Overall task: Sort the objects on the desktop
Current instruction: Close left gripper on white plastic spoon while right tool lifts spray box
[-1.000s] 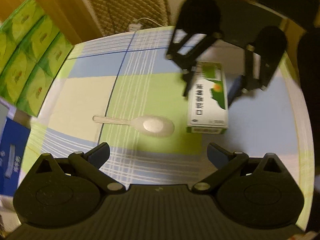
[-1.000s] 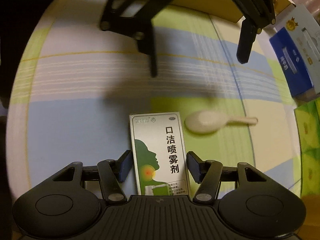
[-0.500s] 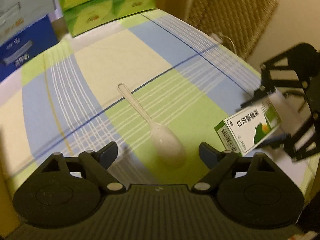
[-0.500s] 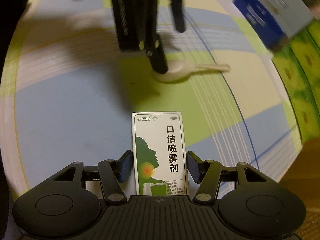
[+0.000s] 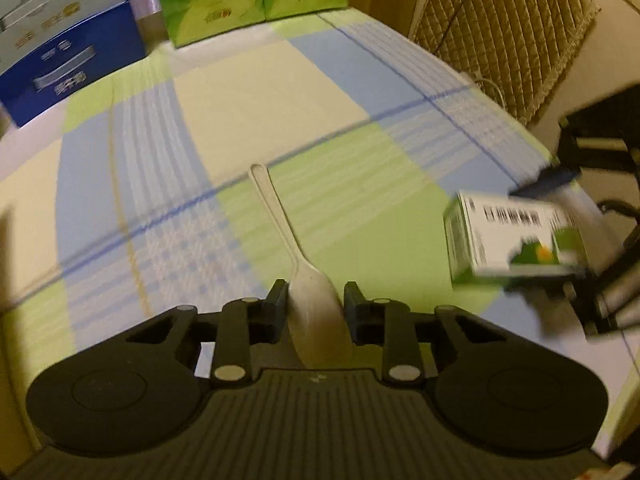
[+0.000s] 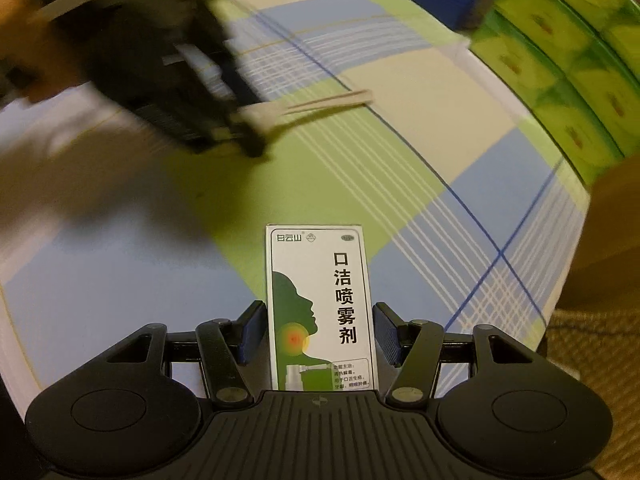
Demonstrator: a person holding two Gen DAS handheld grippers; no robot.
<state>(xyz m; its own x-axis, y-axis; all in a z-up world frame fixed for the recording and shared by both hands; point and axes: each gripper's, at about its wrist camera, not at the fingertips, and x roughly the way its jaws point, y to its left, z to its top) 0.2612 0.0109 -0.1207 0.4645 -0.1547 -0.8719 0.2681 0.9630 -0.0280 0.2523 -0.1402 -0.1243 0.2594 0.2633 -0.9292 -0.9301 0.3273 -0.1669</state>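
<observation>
The left gripper [image 5: 316,300] is closed on the spoon's [image 5: 316,312] bowl, handle pointing straight ahead over the tablecloth [image 5: 240,92]. The right gripper [image 6: 320,330] clamps the box [image 6: 322,312], long axis forward.

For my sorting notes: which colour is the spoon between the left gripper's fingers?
Off-white, plain; the spoon shows best in the left wrist view.

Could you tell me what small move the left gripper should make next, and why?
Probably a short, gentle lift. The left gripper has its fingers closed against the bowl of the white spoon, whose handle lies on the checked tablecloth, while the right gripper already holds the spray box clear.
</observation>
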